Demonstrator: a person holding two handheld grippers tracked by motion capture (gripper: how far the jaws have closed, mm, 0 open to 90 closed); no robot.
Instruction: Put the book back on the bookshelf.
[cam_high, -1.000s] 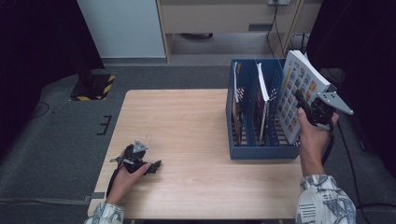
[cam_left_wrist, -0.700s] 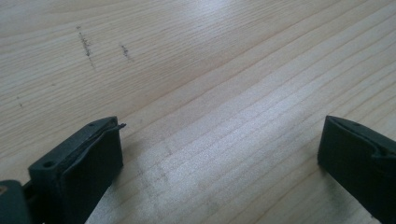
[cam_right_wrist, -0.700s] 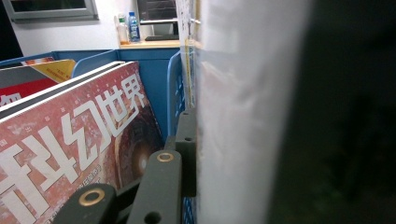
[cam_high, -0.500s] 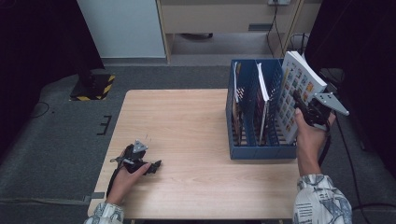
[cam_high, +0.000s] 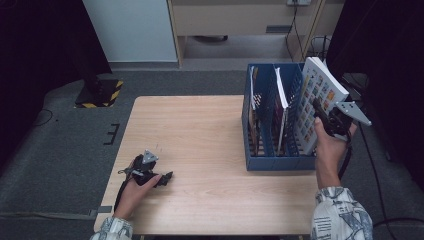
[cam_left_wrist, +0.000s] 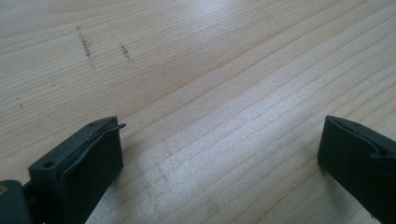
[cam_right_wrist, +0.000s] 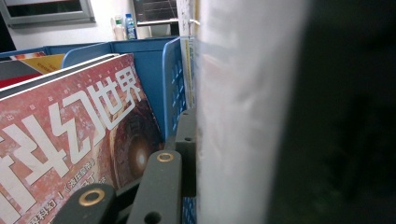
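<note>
Right gripper view shows the fingers (cam_right_wrist: 187, 154) clamped on a thick white book (cam_right_wrist: 243, 116), beside a red magazine (cam_right_wrist: 70, 154). From the high view, the right gripper (cam_high: 325, 117) holds that book (cam_high: 320, 100) tilted in the rightmost slot of the blue rack (cam_high: 272, 162), right of frame. Probable step: seating it; next, lower it, then release. The left gripper (cam_high: 162, 177) rests spread open on the worktop (cam_high: 200, 140), lower left.
</note>
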